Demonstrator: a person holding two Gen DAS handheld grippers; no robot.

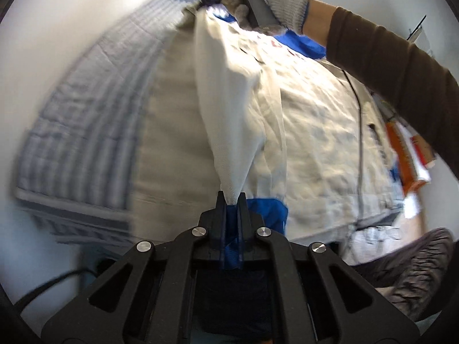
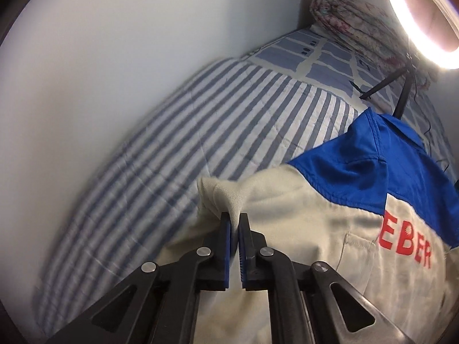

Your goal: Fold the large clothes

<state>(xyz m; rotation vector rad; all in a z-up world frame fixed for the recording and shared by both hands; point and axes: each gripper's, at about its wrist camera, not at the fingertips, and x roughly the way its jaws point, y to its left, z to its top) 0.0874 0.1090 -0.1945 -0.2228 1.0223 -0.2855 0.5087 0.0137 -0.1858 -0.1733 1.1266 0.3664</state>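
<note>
A large cream work jacket [image 1: 315, 132] with blue shoulders and red letters lies spread on a striped bed. My left gripper [image 1: 232, 196] is shut on the blue cuff end of the jacket's sleeve [image 1: 229, 109], which stretches taut up to the shoulder. In the right wrist view my right gripper [image 2: 235, 218] is shut on a cream fold of the jacket [image 2: 330, 229] near the blue shoulder [image 2: 358, 166]. In the left wrist view the right gripper is mostly hidden by the gloved hand [image 1: 266, 3] at the top.
A blue and white striped quilt [image 2: 200, 132] covers the bed against a white wall [image 2: 100, 57]. A rolled floral blanket [image 2: 358, 25] lies at the bed's far end. A ring light [image 2: 421, 14] on a dark stand glares at top right. Orange boxes [image 1: 407, 154] stand at right.
</note>
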